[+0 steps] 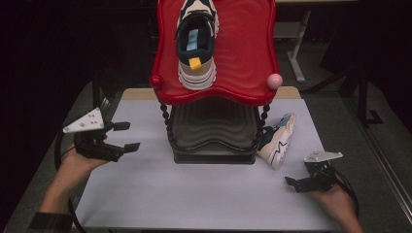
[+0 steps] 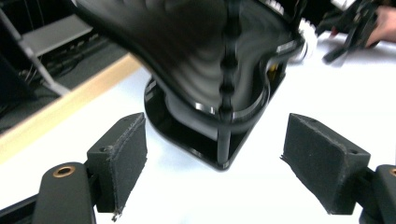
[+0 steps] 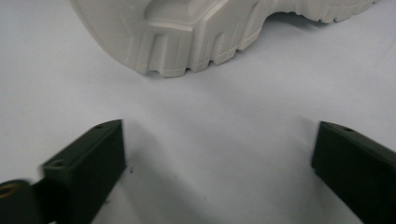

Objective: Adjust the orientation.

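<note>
Shoe rack [image 1: 214, 92], two tiers: red upper shelf with wavy rim, black lower shelf, beaded black posts. The far edge of the red shelf is cut off at the top of the high view. The lower shelf lies mostly in shadow beneath the red one, and its contents cannot be made out. In the left gripper view the rack [image 2: 219, 93] is blurred, its upper part cropped.

Sneaker, upper [image 1: 197, 43]: white, navy and cream, yellow heel tab, upright on the red shelf, heel toward the person. Its toe is cut off by the frame edge.

Sneaker, lower [image 1: 278, 140]: white with blue and cream, tipped on its side on the white table [image 1: 194, 194], leaning against the rack's right base. Its heel end is partly hidden behind the rack post. In the right gripper view just its pale lugged sole [image 3: 196, 32] appears, cropped at the top.

Right gripper [image 1: 296, 184]: held low at the table's right front. Jaws apart, nothing between them. The lower sneaker lies just ahead of the fingertips, near but not touching.

Left gripper [image 1: 126, 136]: left of the rack, above the table. Jaws wide apart and empty, pointed at the rack's near left corner, which stands ahead of the pads [image 2: 123, 154], apart from them.
</note>
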Motion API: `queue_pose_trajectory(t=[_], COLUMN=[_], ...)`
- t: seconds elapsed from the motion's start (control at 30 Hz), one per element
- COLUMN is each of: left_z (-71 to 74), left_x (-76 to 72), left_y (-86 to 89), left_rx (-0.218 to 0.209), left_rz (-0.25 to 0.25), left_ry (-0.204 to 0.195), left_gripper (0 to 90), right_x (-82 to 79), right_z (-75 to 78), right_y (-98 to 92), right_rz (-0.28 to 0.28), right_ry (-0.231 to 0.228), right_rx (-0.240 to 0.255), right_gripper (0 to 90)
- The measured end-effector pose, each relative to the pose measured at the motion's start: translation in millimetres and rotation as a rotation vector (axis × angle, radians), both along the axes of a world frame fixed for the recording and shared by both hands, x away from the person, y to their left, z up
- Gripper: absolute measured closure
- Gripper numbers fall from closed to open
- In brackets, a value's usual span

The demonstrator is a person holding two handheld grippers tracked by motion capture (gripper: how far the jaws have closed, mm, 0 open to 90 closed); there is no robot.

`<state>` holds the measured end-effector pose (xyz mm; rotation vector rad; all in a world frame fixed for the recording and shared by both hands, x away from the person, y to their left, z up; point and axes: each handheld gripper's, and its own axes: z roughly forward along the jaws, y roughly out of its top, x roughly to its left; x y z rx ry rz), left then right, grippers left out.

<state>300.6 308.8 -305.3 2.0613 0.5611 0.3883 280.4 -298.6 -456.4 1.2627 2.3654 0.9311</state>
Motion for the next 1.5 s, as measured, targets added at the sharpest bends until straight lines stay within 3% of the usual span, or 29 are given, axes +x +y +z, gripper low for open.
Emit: queue_pose_trajectory(t=[0.1,0.2,0.3,0.5,0.6,0.73,0.97,1.03,1.17,1.5], left_z=[-20.5,-38.6,-57.0,-89.1,-103.6,-121.9,-142.0,-145.2,-147.2,-147.4], left_x=[-4.8,-10.6,-17.8,-27.9,-31.6,-32.8,-31.2,-32.3,-32.7,-33.1], left_y=[-1.9,-3.4,-6.0,-7.7,-5.4,-3.4,-7.9,-10.0,-9.7,-9.8], left_rx=[0.01,0.004,0.031,0.07,0.082,0.087,0.16,0.184,0.164,0.166], left_rz=[0.012,0.023,0.047,0.058,0.069,0.085,0.094,0.093,0.098,0.099], left_ry=[0.019,0.029,0.036,0.092,0.117,0.164,0.204,0.179,0.174,0.172], left_gripper=[19.2,18.6,18.5,16.1,15.0,13.5,13.2,13.1,13.0,12.9], right_x=[-2.0,-2.8,-3.3,2.8,6.1,11.6,25.5,30.0,38.6,54.6], right_z=[4.9,10.6,18.2,37.7,48.4,63.6,81.8,84.2,86.3,82.6], right_y=[-1.0,-1.3,-3.2,-8.2,-9.9,-8.4,-2.0,-0.4,2.3,13.0], right_rz=[0.025,0.032,0.042,0.046,0.044,0.035,0.059,0.06,0.059,0.075], right_ry=[0.006,-0.002,-0.016,-0.011,-0.02,-0.032,-0.064,-0.067,-0.071,-0.054], right_rx=[0.029,0.025,0.043,0.101,0.122,0.136,0.154,0.162,0.163,0.162], right_gripper=[18.2,33.4,48.6,80.2,89.1,89.8,89.8,89.8,89.8,89.9])
